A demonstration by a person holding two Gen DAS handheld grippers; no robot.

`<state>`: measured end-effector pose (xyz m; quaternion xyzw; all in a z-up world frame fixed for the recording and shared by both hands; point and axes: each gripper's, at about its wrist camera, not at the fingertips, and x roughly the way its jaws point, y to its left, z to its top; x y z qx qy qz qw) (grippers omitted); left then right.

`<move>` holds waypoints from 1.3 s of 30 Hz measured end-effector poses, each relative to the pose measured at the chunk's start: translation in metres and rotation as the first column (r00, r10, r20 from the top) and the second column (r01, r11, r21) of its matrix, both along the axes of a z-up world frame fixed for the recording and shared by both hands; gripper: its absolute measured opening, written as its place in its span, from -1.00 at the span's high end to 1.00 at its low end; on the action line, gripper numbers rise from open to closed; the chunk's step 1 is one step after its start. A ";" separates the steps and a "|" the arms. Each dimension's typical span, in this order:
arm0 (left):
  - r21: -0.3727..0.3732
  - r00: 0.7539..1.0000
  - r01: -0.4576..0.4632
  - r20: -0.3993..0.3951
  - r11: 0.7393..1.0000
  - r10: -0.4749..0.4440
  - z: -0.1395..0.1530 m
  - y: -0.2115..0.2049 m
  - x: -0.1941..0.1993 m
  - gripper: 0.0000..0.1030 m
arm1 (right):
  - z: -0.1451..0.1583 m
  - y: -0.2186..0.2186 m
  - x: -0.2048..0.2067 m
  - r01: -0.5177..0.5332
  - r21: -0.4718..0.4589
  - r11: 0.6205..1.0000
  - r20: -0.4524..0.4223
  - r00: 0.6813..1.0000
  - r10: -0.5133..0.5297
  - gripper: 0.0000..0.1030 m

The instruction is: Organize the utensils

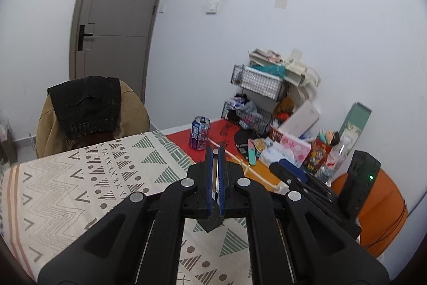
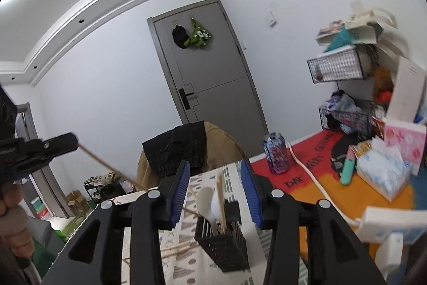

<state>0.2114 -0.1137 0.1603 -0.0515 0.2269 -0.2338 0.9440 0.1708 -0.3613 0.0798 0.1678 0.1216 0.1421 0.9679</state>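
From the left wrist, the left gripper (image 1: 215,151) is seen clenched on a single chopstick (image 1: 214,172), carried above the patterned worktop (image 1: 80,178), whose far right corner holds a drink can (image 1: 199,132).

From the right wrist, the right gripper (image 2: 216,175) is seen with jaws released and nothing between them, above the black utensil holder (image 2: 224,247). A white spoon (image 2: 206,200) and a chopstick are already stood in it. Loose chopsticks (image 2: 176,250) are left on the worktop beside it, so the sorting is judged partly done.
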 end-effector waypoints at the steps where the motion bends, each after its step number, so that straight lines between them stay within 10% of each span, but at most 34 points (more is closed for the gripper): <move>1: 0.019 1.000 0.005 -0.008 1.000 -0.005 0.002 -0.004 0.003 0.91 | -0.004 -0.003 -0.003 -0.005 0.014 1.000 -0.012 1.000 0.005 0.21; 21: 0.140 0.992 0.055 -0.118 0.989 -0.038 -0.012 -0.057 0.040 0.87 | -0.070 -0.016 -0.011 0.008 0.089 0.996 -0.186 0.983 0.009 -0.12; 25: 0.125 0.994 0.049 -0.108 0.991 -0.036 -0.018 -0.055 0.038 0.26 | -0.074 -0.014 -0.011 0.013 0.099 0.995 -0.200 0.980 0.007 -0.14; 39: 0.057 0.982 -0.124 -0.135 0.991 0.130 -0.080 0.023 0.018 -0.75 | -0.085 -0.003 -0.012 0.021 0.110 0.994 -0.217 0.976 0.003 -0.63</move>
